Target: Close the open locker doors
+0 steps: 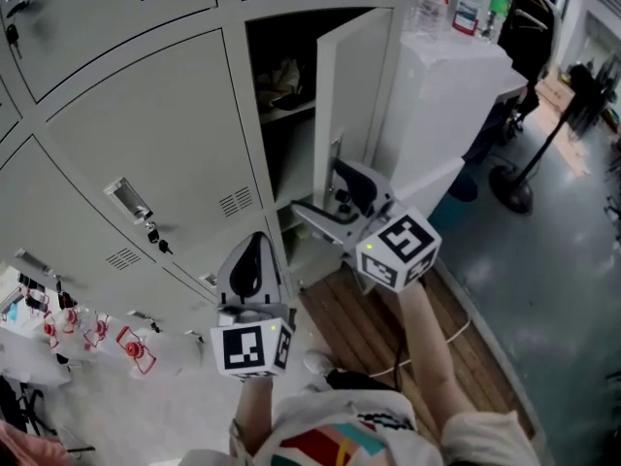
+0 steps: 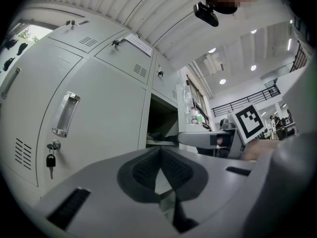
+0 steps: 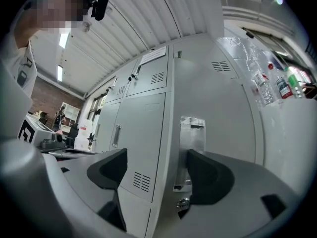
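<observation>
Grey lockers (image 1: 146,134) fill the left and far side, doors shut, keys (image 1: 155,238) hanging from one lock. White cabinet (image 1: 446,95) stands right of the open bay, touching or just beside it, with bottles (image 1: 469,0) on top. Wood plank floor (image 1: 374,333) lies near, grey floor further right with a stanchion base (image 1: 510,190). The cabinet side sits close behind the swung door. Nothing blocks the opening itself.

Open locker door (image 1: 354,85) is centre frame, upright, long axis vertical. It is swung out toward the near side, about square to the locker front, hinged at the right of the dark opening (image 1: 281,76). It is plain light grey metal with a shiny latch plate (image 3: 192,133) low on the face. A shelf (image 1: 286,113) inside carries something dark that I cannot make out.

Right gripper (image 3: 156,168) has its jaws wide apart, holding nothing. The door's free edge lines up between them and the right jaw overlaps the latch plate. I cannot tell whether it touches. In the head view the right gripper (image 1: 338,200) is at the door's lower part.

Left gripper (image 2: 159,152) has its jaws closed tip to tip, with nothing in them. It is nearer and left, pointing at the shut lockers, with the left gripper (image 1: 250,252) apart from the door.
</observation>
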`<state>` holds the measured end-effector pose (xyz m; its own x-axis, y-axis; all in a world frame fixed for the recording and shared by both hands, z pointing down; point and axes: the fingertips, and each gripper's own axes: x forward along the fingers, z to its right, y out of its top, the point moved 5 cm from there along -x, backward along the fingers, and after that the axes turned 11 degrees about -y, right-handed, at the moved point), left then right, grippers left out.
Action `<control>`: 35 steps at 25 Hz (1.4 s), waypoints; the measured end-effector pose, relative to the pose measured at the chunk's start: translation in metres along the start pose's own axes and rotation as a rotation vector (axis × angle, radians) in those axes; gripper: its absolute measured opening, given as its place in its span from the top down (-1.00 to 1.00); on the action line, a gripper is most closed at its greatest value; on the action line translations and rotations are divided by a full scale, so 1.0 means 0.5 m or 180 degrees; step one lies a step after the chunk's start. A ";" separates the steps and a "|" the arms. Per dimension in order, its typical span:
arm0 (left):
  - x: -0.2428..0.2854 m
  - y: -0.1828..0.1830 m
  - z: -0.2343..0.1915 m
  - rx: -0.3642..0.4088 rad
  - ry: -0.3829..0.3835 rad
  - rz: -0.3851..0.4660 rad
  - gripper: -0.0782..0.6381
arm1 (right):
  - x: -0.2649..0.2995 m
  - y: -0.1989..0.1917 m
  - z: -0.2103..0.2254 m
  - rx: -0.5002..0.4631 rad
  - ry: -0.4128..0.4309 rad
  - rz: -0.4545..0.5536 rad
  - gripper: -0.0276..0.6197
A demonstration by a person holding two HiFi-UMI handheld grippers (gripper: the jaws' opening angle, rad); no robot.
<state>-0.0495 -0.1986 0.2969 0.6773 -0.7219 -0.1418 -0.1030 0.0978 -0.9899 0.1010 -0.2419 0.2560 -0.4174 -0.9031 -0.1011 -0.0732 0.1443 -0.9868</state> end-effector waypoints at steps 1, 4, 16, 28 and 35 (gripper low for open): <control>-0.002 -0.001 -0.007 -0.0003 0.0024 -0.0003 0.77 | 0.008 -0.001 -0.003 -0.0005 0.0014 -0.0001 -0.18; -0.006 -0.007 -0.025 -0.0015 0.0090 -0.0023 0.77 | 0.033 -0.003 -0.010 -0.0021 0.0049 0.0008 -0.18; 0.000 -0.025 -0.088 -0.0076 0.0330 -0.0027 0.77 | 0.122 -0.016 -0.023 -0.0079 0.0160 0.0002 -0.18; 0.012 -0.044 -0.136 -0.0118 0.0535 -0.0078 0.76 | 0.195 -0.024 -0.022 -0.0110 0.0216 0.0042 -0.18; 0.018 -0.051 -0.155 -0.0127 0.0638 -0.0096 0.76 | 0.223 -0.034 -0.018 -0.0086 0.0261 0.0022 -0.18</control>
<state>-0.0975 -0.2606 0.3216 0.5223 -0.8464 -0.1036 -0.1162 0.0497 -0.9920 0.0475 -0.3414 0.2628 -0.4907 -0.8660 -0.0961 -0.0940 0.1623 -0.9823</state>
